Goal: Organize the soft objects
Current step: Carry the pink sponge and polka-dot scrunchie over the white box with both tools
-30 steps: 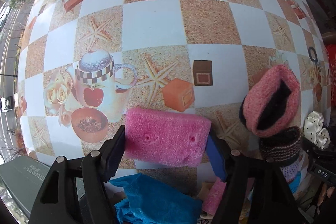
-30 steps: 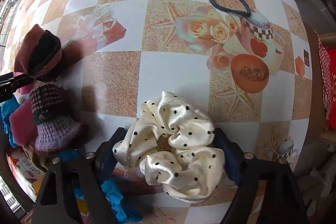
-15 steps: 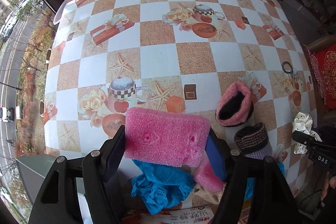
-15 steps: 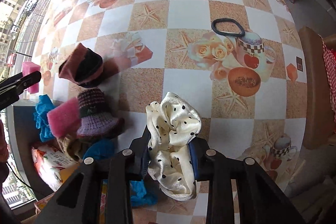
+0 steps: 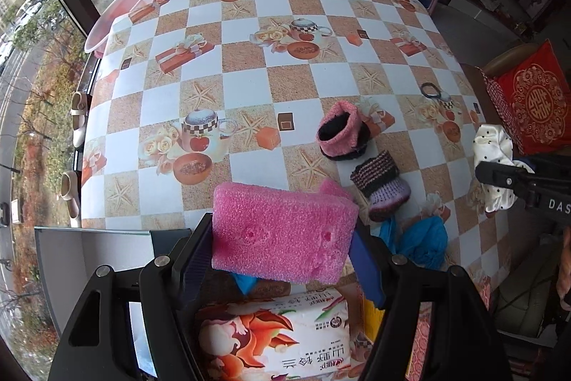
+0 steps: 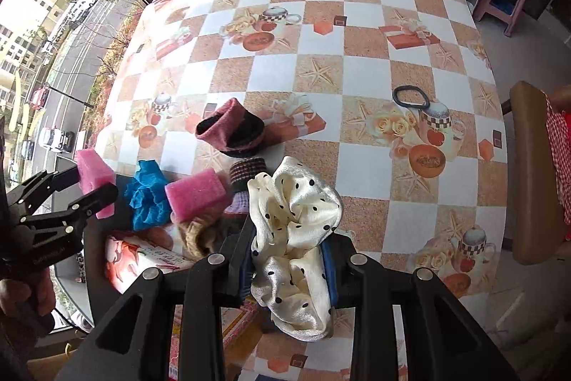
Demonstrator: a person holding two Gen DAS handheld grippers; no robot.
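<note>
While lifted clear of the worktop's near edge, left tongs pinching the pink foam block by its ends, likely for carrying to a sorting spot. Right tongs clamping the cream dotted scrunchie, bunched upright. Lying beyond near that edge: blue cloth, second pink foam, knitted booties. Farther toward the right edge, black hair tie.

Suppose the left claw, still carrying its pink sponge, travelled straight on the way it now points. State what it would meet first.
Probably the tablecloth itself: the left claw holds the pink sponge above the table's near edge, angled down at bare checks. No object lies directly ahead; the striped knitted bootie sits to the right. Depth is uncertain.
</note>
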